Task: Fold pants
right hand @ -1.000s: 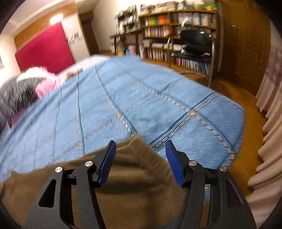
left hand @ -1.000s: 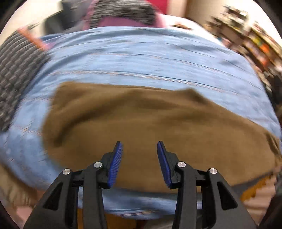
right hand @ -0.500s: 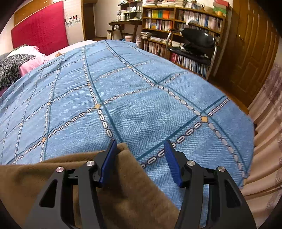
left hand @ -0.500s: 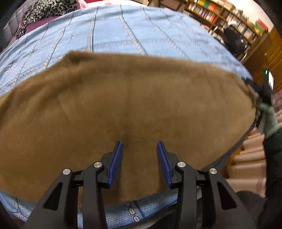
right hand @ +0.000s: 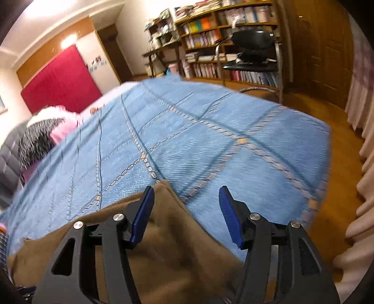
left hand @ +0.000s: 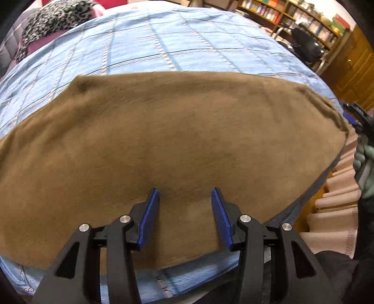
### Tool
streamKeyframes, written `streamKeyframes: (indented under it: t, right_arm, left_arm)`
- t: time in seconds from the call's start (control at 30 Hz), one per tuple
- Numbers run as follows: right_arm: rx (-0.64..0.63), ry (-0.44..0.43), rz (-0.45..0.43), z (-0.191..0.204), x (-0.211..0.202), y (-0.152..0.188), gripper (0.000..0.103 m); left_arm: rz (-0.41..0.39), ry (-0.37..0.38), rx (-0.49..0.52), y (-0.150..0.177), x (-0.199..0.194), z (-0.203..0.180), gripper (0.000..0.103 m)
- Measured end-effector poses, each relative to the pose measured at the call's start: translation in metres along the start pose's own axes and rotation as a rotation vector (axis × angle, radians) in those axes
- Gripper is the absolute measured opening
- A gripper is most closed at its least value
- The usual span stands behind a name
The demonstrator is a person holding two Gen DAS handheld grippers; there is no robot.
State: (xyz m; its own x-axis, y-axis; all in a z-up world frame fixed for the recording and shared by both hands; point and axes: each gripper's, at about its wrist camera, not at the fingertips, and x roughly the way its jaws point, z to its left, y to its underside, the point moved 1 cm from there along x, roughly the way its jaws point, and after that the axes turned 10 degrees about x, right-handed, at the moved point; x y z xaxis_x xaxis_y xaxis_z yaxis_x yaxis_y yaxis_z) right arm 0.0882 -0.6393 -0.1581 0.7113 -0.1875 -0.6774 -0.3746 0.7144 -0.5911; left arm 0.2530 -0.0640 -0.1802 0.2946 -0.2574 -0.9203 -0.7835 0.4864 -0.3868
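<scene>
Left wrist view is showing the brown pants (left hand: 177, 145) lying spread across the near part of the bed (left hand: 177, 42), over its blue patterned cover — they are looking like one broad flat slab, so I am judging that at least one lengthwise fold is already in, though I cannot tell how many layers are lying there. The left gripper (left hand: 185, 215) is hovering low over the near edge of the cloth with its blue pads spread apart, pinching nothing. From the right wrist view, the right gripper (right hand: 187, 212) is also standing wide apart, its left pad over the pointed end of the pants (right hand: 163, 243) and its right pad over bare cover. Nothing is being held by either one. The cloth is lying fairly smooth, with a slight pucker near the left gripper. What is left, as I am reading it, is the crosswise folding — bringing one end over toward the other and tidying the bundle. A leopard-print pillow (left hand: 53, 18) and bookshelves (right hand: 224, 42) are sitting well beyond.
</scene>
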Motion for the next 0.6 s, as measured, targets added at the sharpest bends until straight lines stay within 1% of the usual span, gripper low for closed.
streamKeyframes:
  t: [0.07,0.17,0.27,0.33,0.37,0.43,0.5,0.6]
  right_arm:
    - [0.015,0.003,-0.008,-0.012,-0.015,0.006,0.059]
    - [-0.016,0.027,0.003,-0.019,-0.023,0.021,0.059]
    - [-0.025,0.042,0.041,-0.025,-0.013,0.035,0.059]
    - [0.0,0.045,0.066,-0.029,0.0,0.042,0.059]
    - [0.006,0.044,0.063,-0.032,0.004,0.044,0.059]
    - [0.013,0.034,0.055,-0.033,0.007,0.044,0.059]
    - [0.031,0.009,0.056,-0.034,0.006,0.042,0.059]
    - [0.078,-0.059,0.073,-0.039,0.002,0.039,0.059]
  left_arm:
    - [-0.015,0.029,0.033,-0.008,0.001,-0.014,0.047]
    - [-0.037,0.07,0.081,-0.019,0.002,-0.036,0.047]
    - [-0.057,0.1,0.138,-0.031,0.007,-0.061,0.047]
    - [-0.056,0.1,0.178,-0.036,0.016,-0.074,0.047]
    - [-0.05,0.097,0.187,-0.038,0.02,-0.078,0.047]
    - [-0.029,0.084,0.192,-0.039,0.031,-0.081,0.048]
    - [-0.024,0.081,0.188,-0.038,0.038,-0.08,0.048]
    - [-0.029,0.087,0.183,-0.039,0.039,-0.08,0.048]
